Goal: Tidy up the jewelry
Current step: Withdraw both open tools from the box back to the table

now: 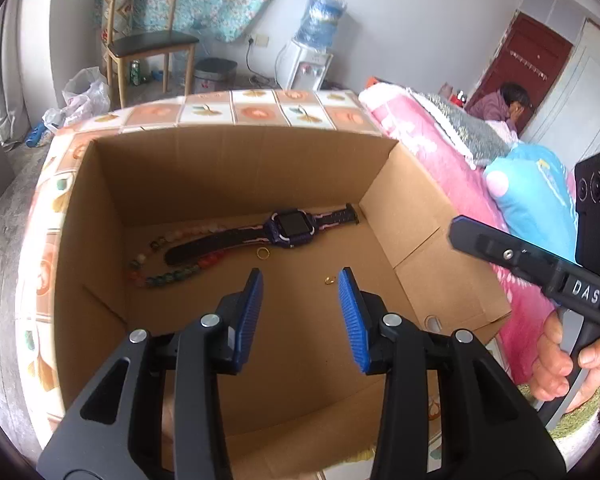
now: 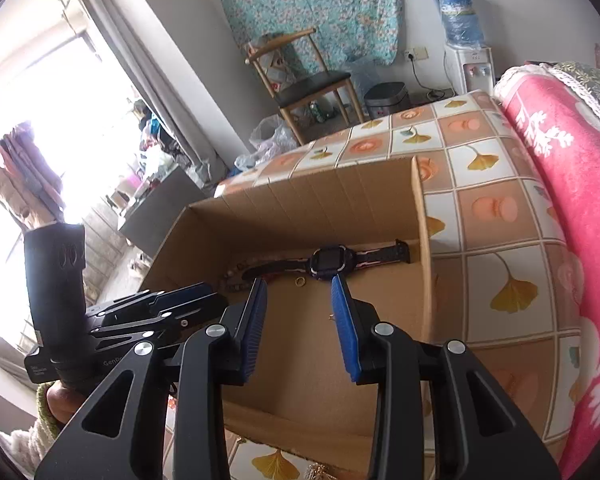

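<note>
Presently, on my left wrist view, the left tongs (image 1: 300, 292) stand wide and empty over the cardboard box (image 1: 428, 216); watch (image 1: 292, 226), bead bracelet (image 1: 160, 276), gold ring (image 1: 262, 253) and small earring (image 1: 329, 279) lie on its floor. Risk: blunt pads skidding the earring.

On my right wrist view, the right tongs (image 2: 299, 300) stand wide, empty, above the near wall; descending carelessly, I judge they could strike the left tongs just left.

A lived-in bedroom: pink blanket (image 2: 556, 184) on bed, chair (image 1: 148, 40), water dispenser (image 1: 308, 60).
</note>
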Demonstrator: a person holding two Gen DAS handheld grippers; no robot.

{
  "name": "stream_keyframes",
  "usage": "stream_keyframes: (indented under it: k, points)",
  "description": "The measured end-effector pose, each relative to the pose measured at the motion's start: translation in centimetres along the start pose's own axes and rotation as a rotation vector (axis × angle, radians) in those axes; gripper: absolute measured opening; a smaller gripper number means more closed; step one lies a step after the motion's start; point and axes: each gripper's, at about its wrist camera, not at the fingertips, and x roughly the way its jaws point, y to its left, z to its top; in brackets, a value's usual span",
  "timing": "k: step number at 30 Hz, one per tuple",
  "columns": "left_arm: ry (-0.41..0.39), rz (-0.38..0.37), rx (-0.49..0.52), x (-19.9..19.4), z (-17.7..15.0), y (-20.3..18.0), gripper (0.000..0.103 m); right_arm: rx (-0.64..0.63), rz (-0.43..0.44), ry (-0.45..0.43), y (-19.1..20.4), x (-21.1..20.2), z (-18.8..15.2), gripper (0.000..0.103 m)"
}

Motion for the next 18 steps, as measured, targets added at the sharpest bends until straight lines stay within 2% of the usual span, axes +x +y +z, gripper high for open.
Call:
stream_keyframes:
  k: [8, 9, 12, 18]
  points:
    - [-0.089, -0.012, -0.007, -5.4, -1.9, 0.3, 0.041, 0.022, -0.003, -0.086, -0.3, -5.5, -1.3, 0.034]
    - [-0.098, -0.012, -0.005, -6.0, -2.3, 0.3, 0.042, 0.023, -0.004, -0.091, -0.3, -6.0, -1.7, 0.037]
    - [-0.130, 0.004, 0.012, -8.5, -4.1, 0.4, 0.044, 0.044, 0.009, -0.112, -0.6, -8.4, -3.6, 0.048]
    - [-0.159, -0.001, 0.058, -12.3, -9.0, 0.0, 0.051, 0.079, -0.004, -0.108, -0.9, -10.9, -9.0, 0.050]
